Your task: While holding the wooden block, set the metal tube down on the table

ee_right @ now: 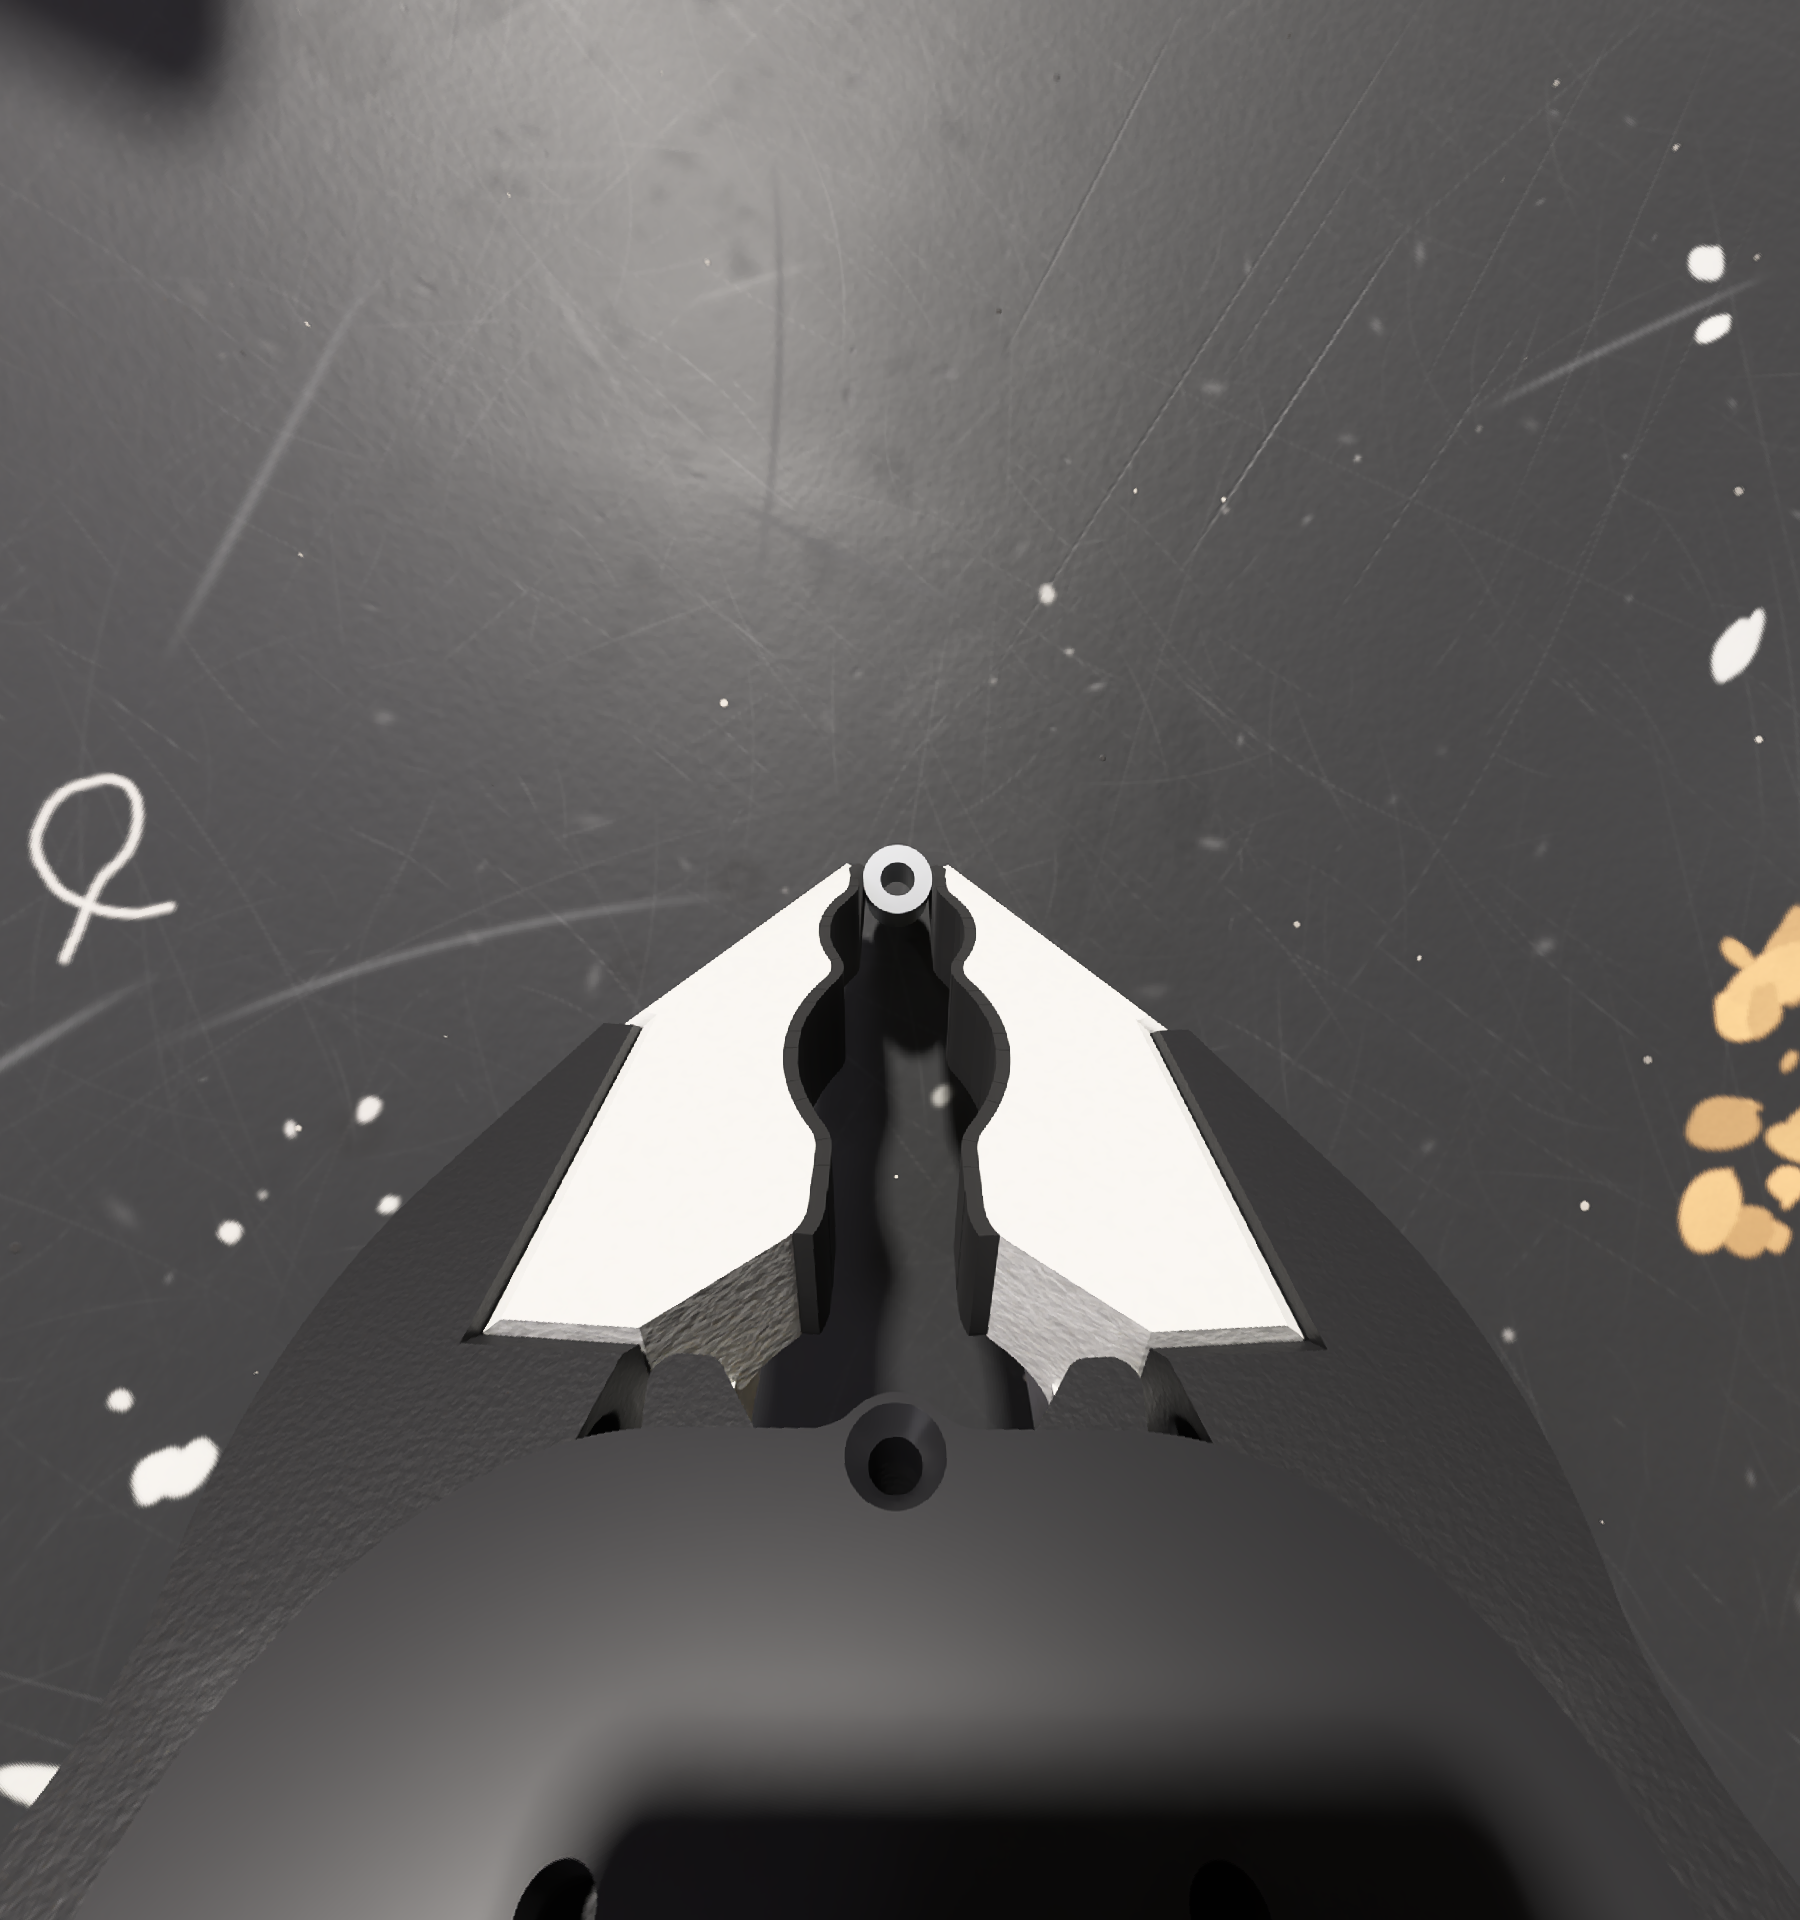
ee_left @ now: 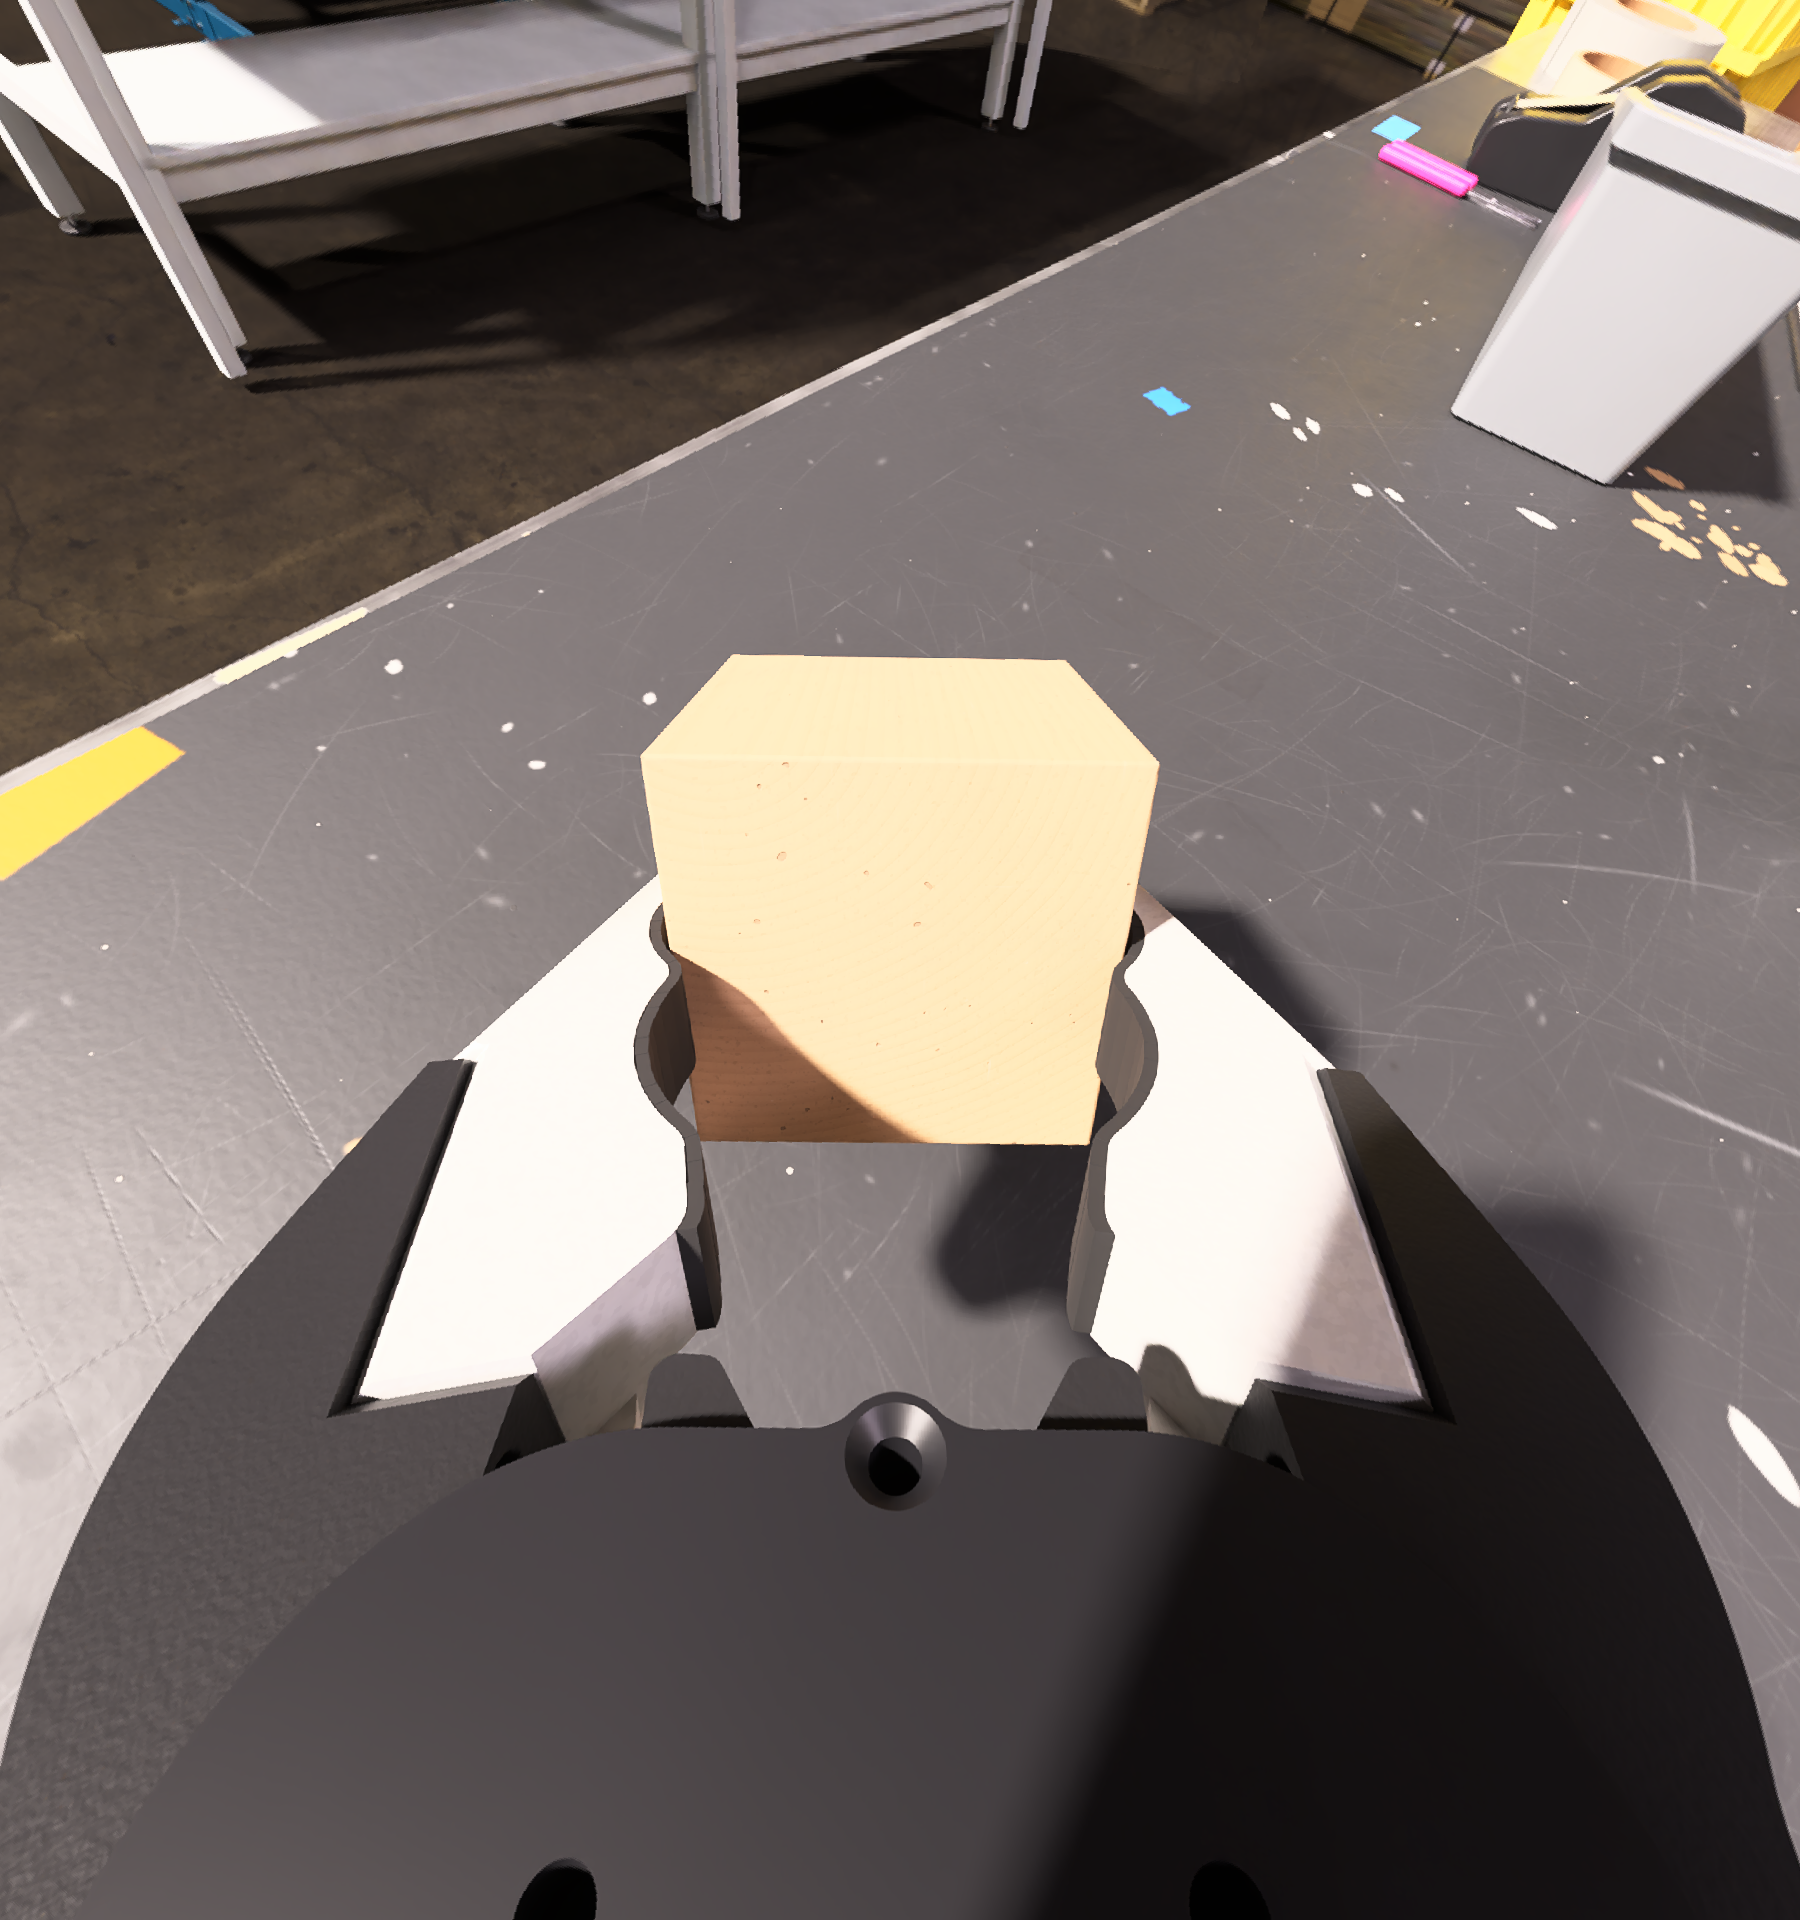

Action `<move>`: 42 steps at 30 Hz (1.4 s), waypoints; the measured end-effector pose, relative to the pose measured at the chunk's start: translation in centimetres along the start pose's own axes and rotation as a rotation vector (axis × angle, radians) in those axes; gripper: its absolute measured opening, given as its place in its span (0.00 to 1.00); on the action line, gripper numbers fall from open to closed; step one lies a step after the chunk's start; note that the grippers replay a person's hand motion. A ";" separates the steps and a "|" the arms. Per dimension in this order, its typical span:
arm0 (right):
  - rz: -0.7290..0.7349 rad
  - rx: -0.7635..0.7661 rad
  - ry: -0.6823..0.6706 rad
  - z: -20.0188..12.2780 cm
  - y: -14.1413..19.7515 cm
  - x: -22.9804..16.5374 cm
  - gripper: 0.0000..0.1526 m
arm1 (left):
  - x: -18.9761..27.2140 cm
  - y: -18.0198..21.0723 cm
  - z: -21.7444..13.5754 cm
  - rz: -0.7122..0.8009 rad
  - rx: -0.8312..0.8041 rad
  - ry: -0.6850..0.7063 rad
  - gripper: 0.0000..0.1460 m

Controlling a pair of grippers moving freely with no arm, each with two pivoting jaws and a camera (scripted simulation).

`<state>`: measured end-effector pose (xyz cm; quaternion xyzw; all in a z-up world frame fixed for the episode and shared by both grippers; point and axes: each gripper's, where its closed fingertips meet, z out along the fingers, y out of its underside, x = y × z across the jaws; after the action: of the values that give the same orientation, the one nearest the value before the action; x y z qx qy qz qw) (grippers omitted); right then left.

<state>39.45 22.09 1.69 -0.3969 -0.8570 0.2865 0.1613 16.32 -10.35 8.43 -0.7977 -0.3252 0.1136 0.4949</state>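
Left wrist view: left gripper [ee_left: 896, 997] closed onto the wooden block [ee_left: 896, 894], white fingers [ee_left: 563, 1164] pressing its two side faces, jaws spread about the block's width. Block sits far forward at the fingertips and appears lifted off the table [ee_left: 1291, 831]; its shadow falls on the surface below and behind it. Judgement: grip is kept high and clear so the block stays out of the way while the other gripper works. Farther right, a pale grey tapered container [ee_left: 1644, 312] stands on the table, with a pink marker-like item [ee_left: 1426, 168] and small blue scraps [ee_left: 1166, 400] beyond; white shelving frames [ee_left: 408, 125] stand on the floor past the table edge. The block's underside and the contact patches are hidden by the fingers; objects at top right are cut off by the frame. Right wrist view: right gripper [ee_right: 898, 904] nearly closed, pinching the metal tube [ee_right: 897, 881] at the very tips. Camera looks straight down the tube's axis, so only its ring-shaped end shows; its length and the gap to the table cannot be read. Judgement: tube held end-on toward the tabletop, so it is not yet set down. Surface around shows white flecks, tan paint blotches [ee_right: 1769, 1122] and a white chalk loop [ee_right: 91, 862].
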 end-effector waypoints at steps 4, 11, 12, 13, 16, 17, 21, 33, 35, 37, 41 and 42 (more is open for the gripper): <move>-0.004 0.052 -0.026 -0.6 -1.8 -0.9 0.08 | 0.0 0.0 0.0 -0.001 -0.001 -0.001 0.54; -0.154 0.152 -0.282 2.1 -9.1 -10.3 0.08 | -0.1 0.0 -0.1 0.002 -0.002 -0.008 0.54; -0.174 0.144 -0.326 3.0 -9.8 -12.0 0.08 | -0.2 0.1 -0.1 0.003 -0.003 -0.011 0.54; -0.197 0.135 -0.361 3.9 -10.3 -13.5 0.08 | -0.3 0.1 -0.1 0.005 -0.005 -0.014 0.54; -0.261 0.107 -0.444 6.0 -11.0 -16.6 0.08 | -0.5 0.2 -0.2 0.009 -0.010 -0.021 0.54; -0.281 0.078 -0.459 6.6 -10.8 -17.2 0.08 | -0.5 0.2 -0.2 0.006 -0.008 -0.019 0.54; -0.355 -0.014 -0.459 7.5 -9.8 -17.9 0.08 | -0.6 0.1 -0.4 -0.007 0.003 -0.012 0.54; -0.273 0.044 -0.413 4.8 -9.6 -15.2 0.13 | -0.2 0.1 -0.3 -0.014 0.004 0.008 0.54; -0.223 0.049 -0.345 2.9 -8.3 -12.5 0.13 | -0.2 0.0 -0.3 -0.014 0.006 0.008 0.54; -0.175 0.024 -0.239 0.9 -5.8 -8.8 0.13 | -0.3 0.0 -0.4 -0.016 0.010 0.005 0.54; -0.057 -0.045 -0.124 -1.9 -0.6 -4.0 0.13 | -0.4 0.0 -0.4 -0.019 0.008 0.001 0.54; -0.041 -0.046 -0.120 -2.1 0.1 -3.5 0.13 | -0.4 0.1 -0.4 -0.018 0.006 0.000 0.54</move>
<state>42.80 20.19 3.13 -0.3648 -0.8795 0.2863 0.1064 16.21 -10.93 8.49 -0.7933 -0.3321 0.1101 0.4982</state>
